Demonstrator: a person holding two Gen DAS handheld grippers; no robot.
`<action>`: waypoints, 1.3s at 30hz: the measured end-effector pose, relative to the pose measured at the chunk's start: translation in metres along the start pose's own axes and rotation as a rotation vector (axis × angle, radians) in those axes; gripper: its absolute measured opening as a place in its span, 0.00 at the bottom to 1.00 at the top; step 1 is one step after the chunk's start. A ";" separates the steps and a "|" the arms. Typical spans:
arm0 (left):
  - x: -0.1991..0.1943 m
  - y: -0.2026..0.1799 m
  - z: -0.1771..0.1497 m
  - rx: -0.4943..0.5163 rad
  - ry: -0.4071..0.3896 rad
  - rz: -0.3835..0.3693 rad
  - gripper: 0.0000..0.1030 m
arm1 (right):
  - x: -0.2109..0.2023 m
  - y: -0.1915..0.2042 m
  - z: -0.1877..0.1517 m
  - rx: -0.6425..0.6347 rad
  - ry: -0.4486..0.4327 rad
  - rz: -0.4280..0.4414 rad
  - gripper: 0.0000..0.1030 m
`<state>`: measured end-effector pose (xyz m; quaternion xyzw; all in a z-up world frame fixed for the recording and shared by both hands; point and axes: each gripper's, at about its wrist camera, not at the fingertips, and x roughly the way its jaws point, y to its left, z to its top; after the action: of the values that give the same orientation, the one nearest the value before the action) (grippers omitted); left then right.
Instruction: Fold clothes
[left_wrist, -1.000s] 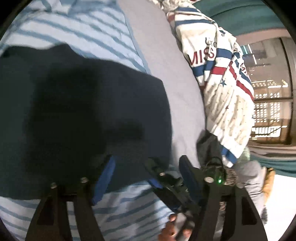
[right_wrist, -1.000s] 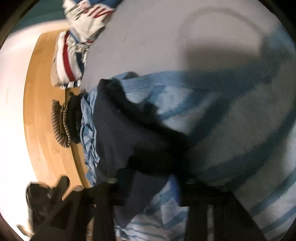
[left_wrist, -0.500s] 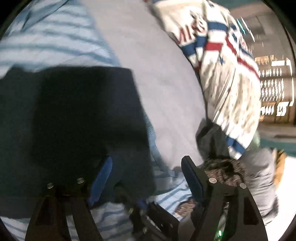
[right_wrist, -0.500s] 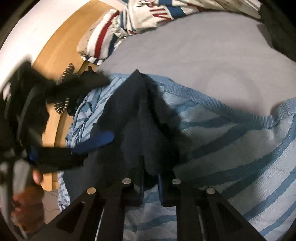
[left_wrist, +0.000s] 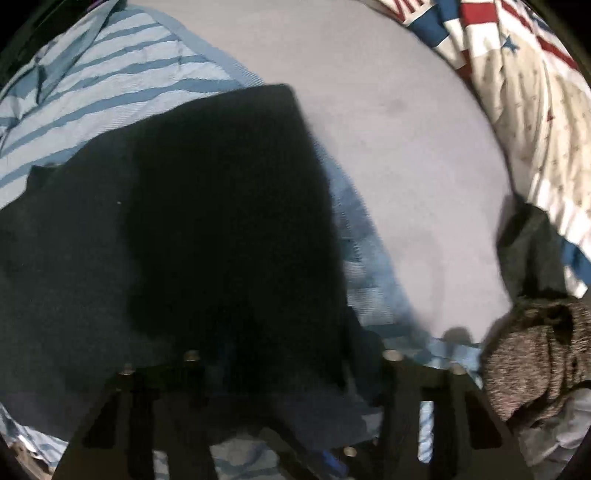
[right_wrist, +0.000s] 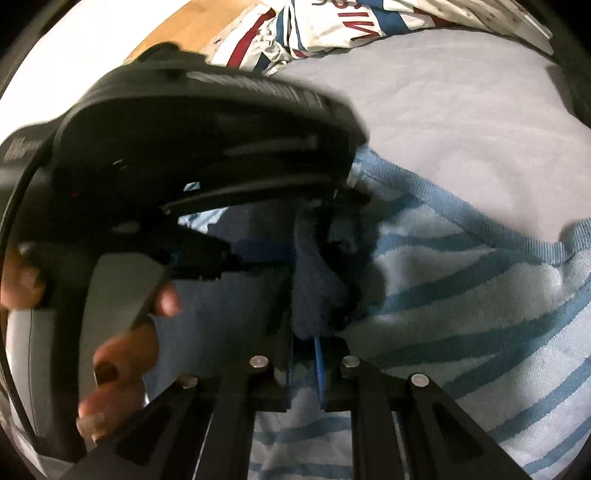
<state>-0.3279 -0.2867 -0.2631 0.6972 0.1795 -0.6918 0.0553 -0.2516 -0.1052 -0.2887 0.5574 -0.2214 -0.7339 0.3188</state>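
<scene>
The dark navy garment (left_wrist: 177, 236) lies spread on a blue-striped towel (left_wrist: 110, 88) on the bed, whose grey sheet (left_wrist: 388, 129) runs off beyond it. My right gripper (right_wrist: 304, 354) has its jaws pressed together on a bunched fold of the navy cloth near its edge, a ridge of fabric standing up between the blue pads. My left gripper (left_wrist: 288, 369) hangs over the same garment pointing down, its jaws closing with dark cloth lying between them; I judge the pads are not yet pinching it. My left hand (right_wrist: 122, 354) shows in the right wrist view, wrapped round the tool's handle.

The cloth looks soft, limp and light, a thick knit that will sag and crumple wherever I do not hold it. It should not slip much from the pads, but a shallow pinch could catch only one layer. I would take it at the hem or a corner, both hands well apart along one edge, to carry the fold over flat.

A patterned quilt (left_wrist: 524, 92) and a brown knit piece (left_wrist: 535, 358) lie aside.
</scene>
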 end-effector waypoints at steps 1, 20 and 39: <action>0.000 0.003 -0.001 0.001 -0.006 -0.004 0.36 | 0.000 -0.001 -0.001 -0.002 0.007 -0.001 0.16; -0.067 0.128 -0.065 -0.316 -0.263 -0.596 0.16 | -0.016 0.024 -0.014 -0.065 0.063 0.003 0.69; -0.140 0.338 -0.233 -0.561 -0.660 -0.546 0.16 | 0.035 0.096 -0.065 -0.141 0.226 0.134 0.71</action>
<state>0.0060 -0.5488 -0.1747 0.3276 0.5069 -0.7895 0.1114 -0.1738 -0.1951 -0.2656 0.5965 -0.1686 -0.6574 0.4284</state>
